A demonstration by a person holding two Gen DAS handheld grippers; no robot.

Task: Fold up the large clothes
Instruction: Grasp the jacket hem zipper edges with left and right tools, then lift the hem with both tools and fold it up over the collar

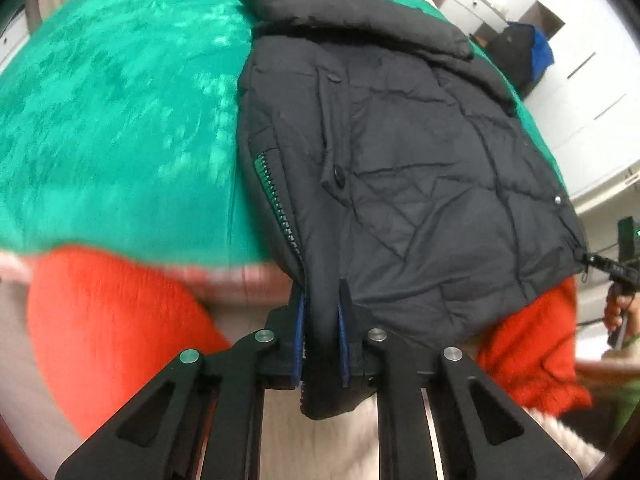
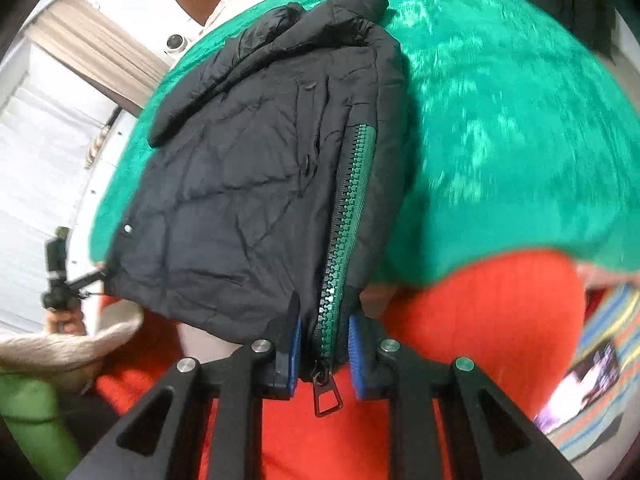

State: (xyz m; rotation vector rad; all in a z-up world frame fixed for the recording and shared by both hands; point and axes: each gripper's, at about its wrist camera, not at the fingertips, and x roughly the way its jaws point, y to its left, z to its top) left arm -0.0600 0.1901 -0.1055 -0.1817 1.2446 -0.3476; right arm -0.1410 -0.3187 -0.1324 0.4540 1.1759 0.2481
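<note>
1. While the black padded jacket lay on the green blanket, both grippers were clenched on its near hem, which hung off the blanket's edge toward the person.
2. The left gripper pinched the hem fabric between its blue pads.
3. The right gripper was clamped on the hem right at the green zipper, with the zipper pull dangling below (loose, as far as I could see).
4. The jacket already looked narrowed, its sides apparently tucked in and the collar lying at the far end.
5. I judged the job roughly halfway: the lengthwise fold seemed done, while bringing the held hem up toward the collar was not yet done.
6. Something orange lay beneath the near edge.
</note>
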